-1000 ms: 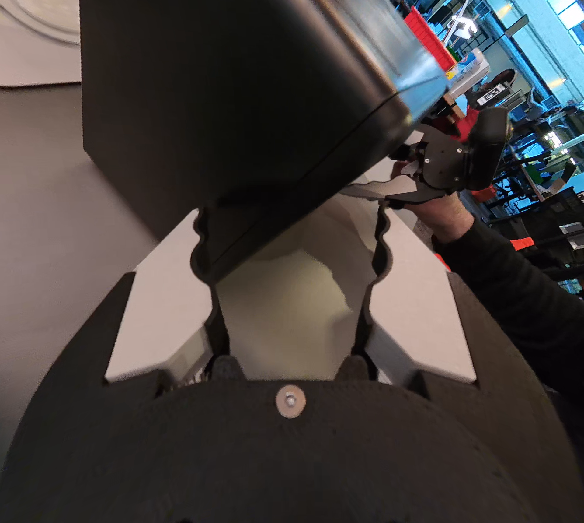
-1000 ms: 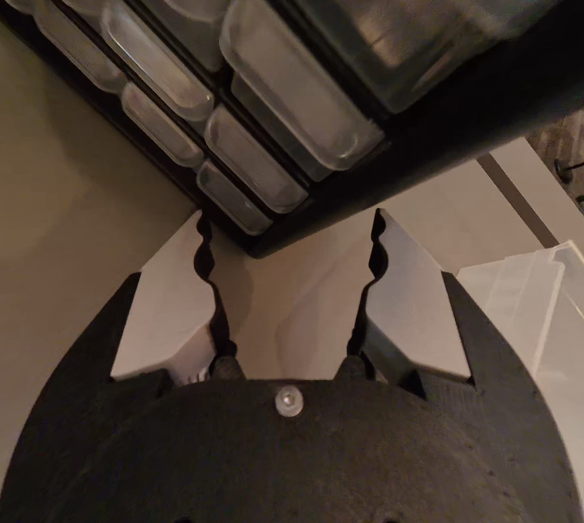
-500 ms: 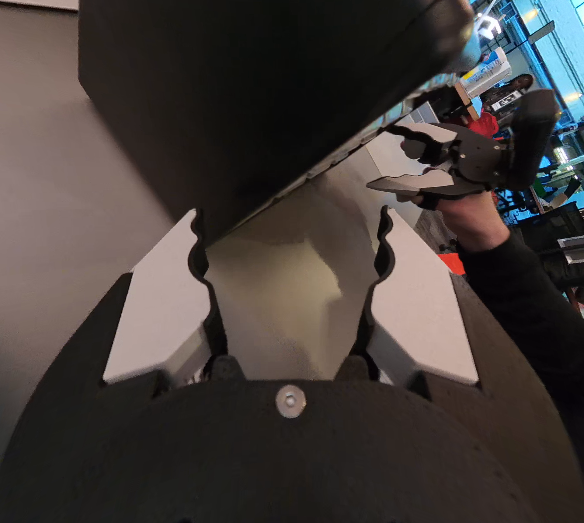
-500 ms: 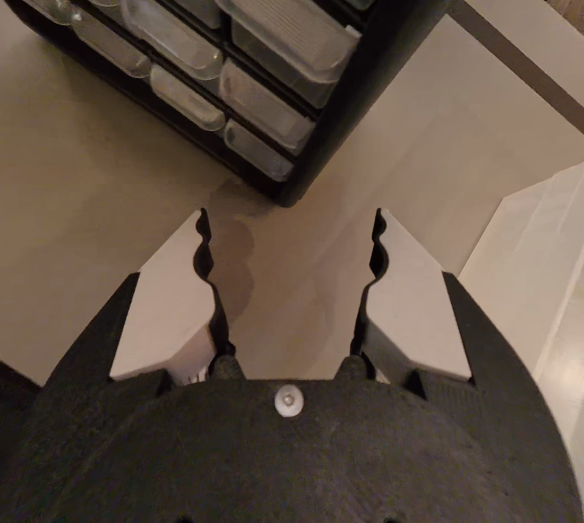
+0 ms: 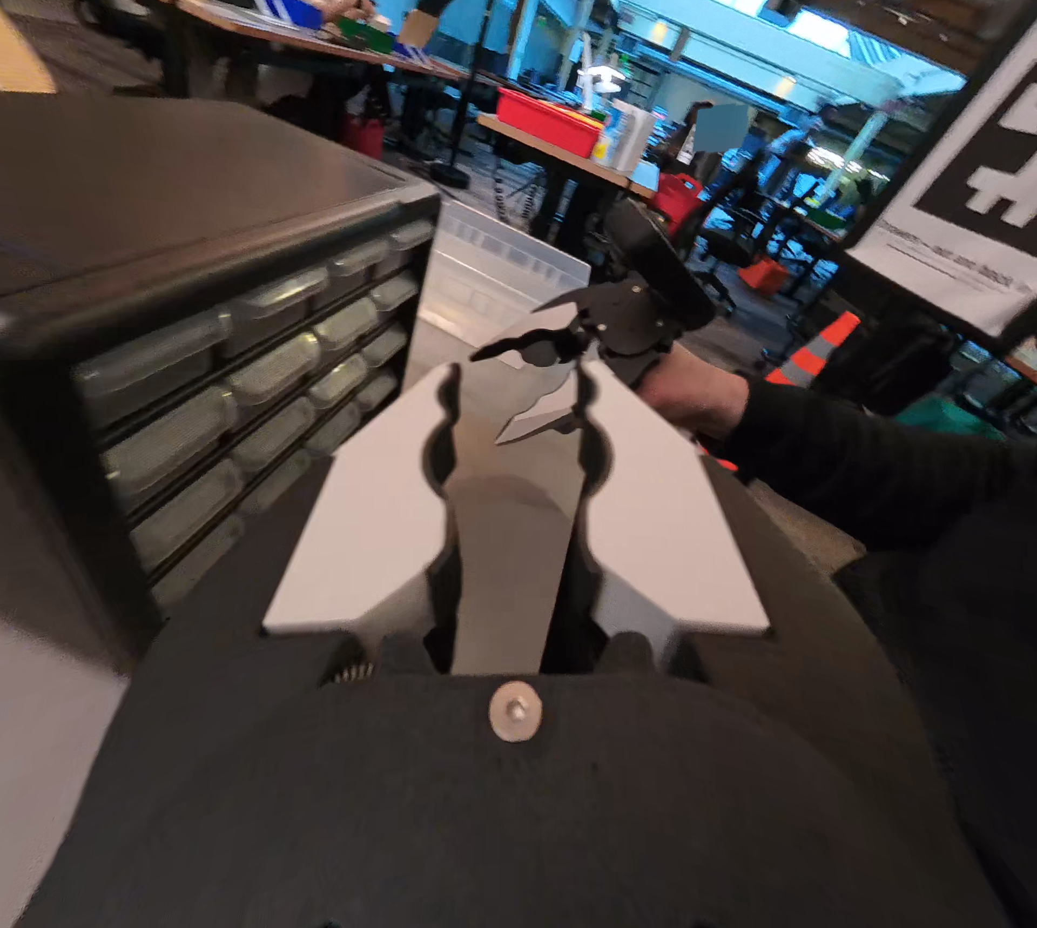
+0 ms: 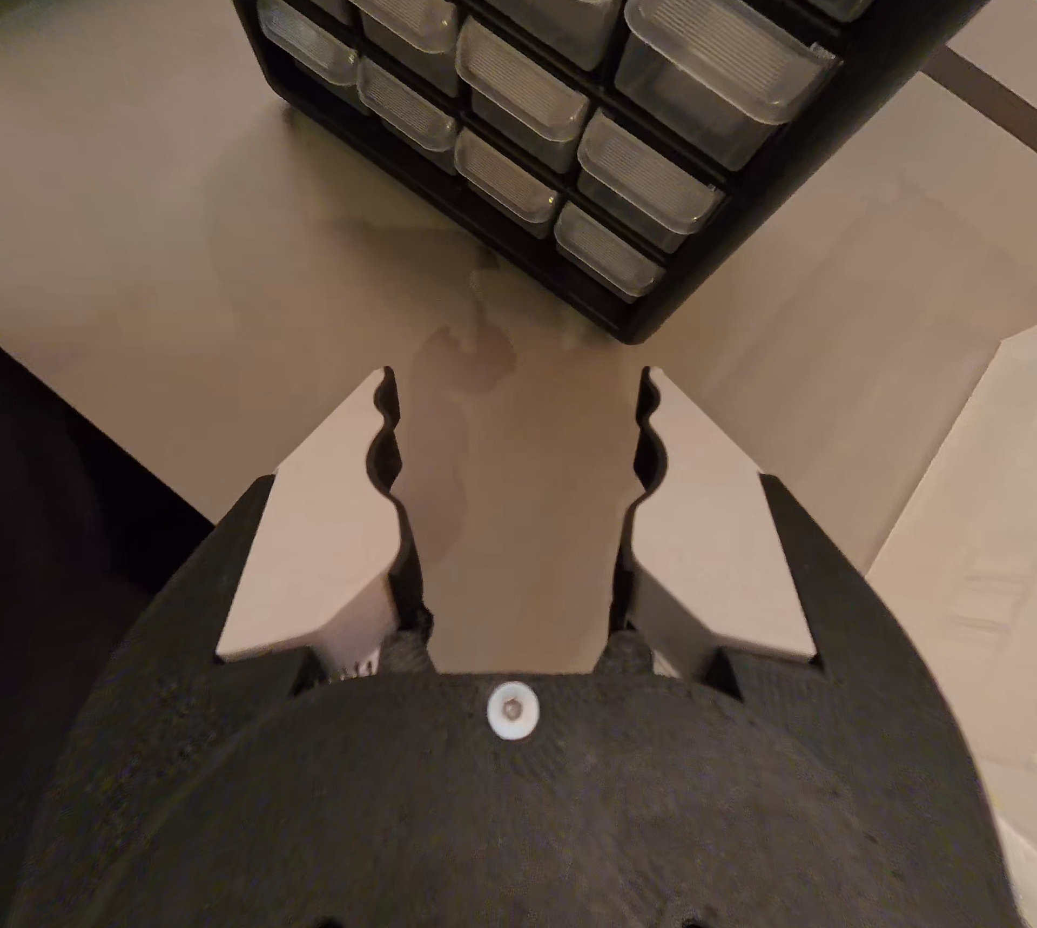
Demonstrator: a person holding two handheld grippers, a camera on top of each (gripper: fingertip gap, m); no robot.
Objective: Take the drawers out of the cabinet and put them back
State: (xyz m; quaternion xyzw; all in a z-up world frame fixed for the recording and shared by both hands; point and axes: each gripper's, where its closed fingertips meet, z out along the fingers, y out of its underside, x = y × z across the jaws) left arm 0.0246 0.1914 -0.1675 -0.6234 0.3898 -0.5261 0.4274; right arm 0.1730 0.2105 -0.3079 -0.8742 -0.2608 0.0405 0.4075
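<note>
A black cabinet [image 6: 875, 59] stands on the pale table [image 6: 168, 227], and both claws sit off it, holding nothing. In the right wrist view the right claw [image 6: 513, 379] hangs above bare table just in front of the cabinet's lower corner, jaws spread wide with only table surface between them. That view shows the cabinet front tilted across the top of the frame, filled with clear plastic drawers [image 6: 522, 98]; about thirteen can be counted there, arranged in four columns, though the upper ones are cut off by the frame edge. All the drawers in sight are seated in their slots.

In the left wrist view the left claw [image 5: 516, 385] is also open, its white fingers [image 5: 381, 508] parted with a clear gap and nothing between them. The cabinet [image 5: 168, 205] lies to that claw's left, apart from it, showing its dark top and four rows of drawers [image 5: 269, 368]. Beyond the fingertips the other claw [image 5: 527, 385] appears, held by a hand [image 5: 696, 396] in a dark sleeve, jaws apart. One clear plastic bin [image 5: 494, 267] sits on the table just past the cabinet. Farther off are two orange cones [image 5: 819, 348] and one red tray [image 5: 547, 121] on a distant workbench.
</note>
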